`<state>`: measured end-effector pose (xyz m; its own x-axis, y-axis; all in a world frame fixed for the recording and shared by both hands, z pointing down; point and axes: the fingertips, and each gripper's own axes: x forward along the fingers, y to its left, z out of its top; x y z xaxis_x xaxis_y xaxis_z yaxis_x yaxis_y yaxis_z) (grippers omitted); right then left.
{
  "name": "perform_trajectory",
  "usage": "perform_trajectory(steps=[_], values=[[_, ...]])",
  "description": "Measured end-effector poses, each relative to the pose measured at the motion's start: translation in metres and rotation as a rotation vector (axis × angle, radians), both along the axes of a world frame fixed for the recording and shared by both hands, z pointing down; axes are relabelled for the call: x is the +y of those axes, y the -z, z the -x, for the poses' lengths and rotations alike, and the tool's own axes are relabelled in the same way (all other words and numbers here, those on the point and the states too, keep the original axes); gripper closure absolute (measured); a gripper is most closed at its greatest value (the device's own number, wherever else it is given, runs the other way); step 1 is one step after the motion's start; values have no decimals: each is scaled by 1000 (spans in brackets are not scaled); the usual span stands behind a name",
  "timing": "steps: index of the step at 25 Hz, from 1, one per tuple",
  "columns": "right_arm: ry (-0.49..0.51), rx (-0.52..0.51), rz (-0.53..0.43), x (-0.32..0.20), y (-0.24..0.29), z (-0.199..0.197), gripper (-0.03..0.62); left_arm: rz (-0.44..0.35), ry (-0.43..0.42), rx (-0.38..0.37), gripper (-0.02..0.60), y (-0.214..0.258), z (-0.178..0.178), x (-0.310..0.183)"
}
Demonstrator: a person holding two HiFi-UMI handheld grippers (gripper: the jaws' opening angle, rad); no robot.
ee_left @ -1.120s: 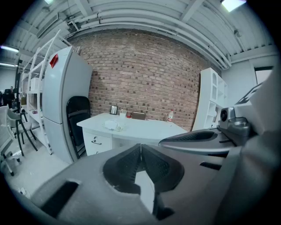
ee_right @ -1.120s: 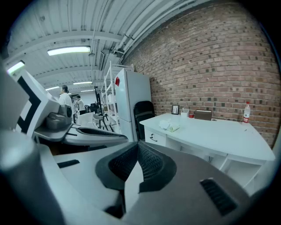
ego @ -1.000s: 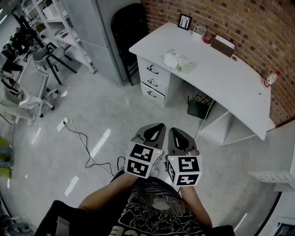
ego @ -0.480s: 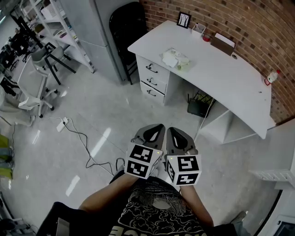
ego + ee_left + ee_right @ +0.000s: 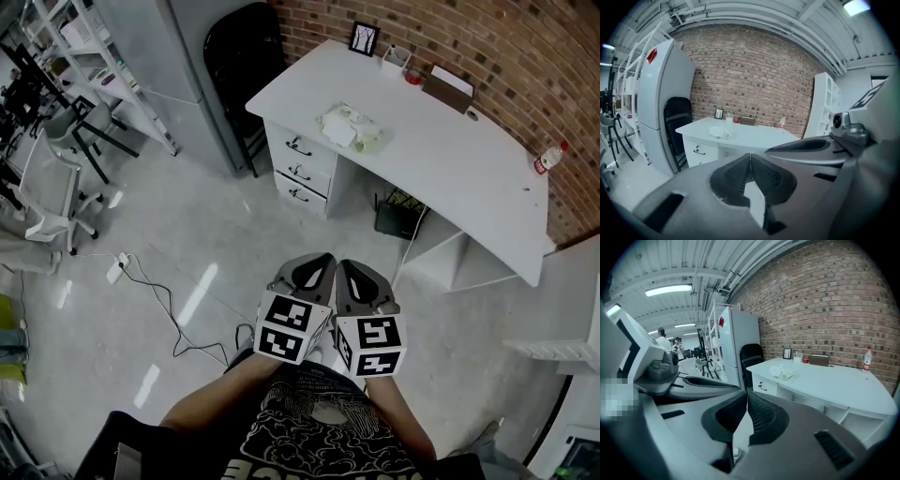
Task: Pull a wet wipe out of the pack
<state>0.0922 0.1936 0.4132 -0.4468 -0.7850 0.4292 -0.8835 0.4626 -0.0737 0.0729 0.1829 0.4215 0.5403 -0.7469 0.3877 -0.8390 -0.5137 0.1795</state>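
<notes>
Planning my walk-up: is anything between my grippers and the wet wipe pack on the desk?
Nothing visible: only open floor separates the left gripper and right gripper from the desk; the wet wipe pack lies near its edge.

Left gripper (image 5: 322, 261) and right gripper (image 5: 345, 266) are held side by side close to the torso, above the grey floor (image 5: 216, 234). A white desk (image 5: 469, 178) is seen ahead against a brick wall (image 5: 525, 47), well apart from both grippers. A wet wipe pack (image 5: 352, 127) lies on the desk's left part, above the drawers (image 5: 298, 172). A bottle (image 5: 549, 159) stands at the right end, a picture frame (image 5: 363, 37) at the far corner. A black chair (image 5: 239, 66) is noted beside the desk.
</notes>
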Motion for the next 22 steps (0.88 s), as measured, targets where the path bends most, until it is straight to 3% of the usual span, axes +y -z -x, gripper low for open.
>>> perform_trajectory(steps=[22], values=[[-147, 49, 30, -162, 12, 76, 576, 16, -147, 42, 566, 14, 75, -166]])
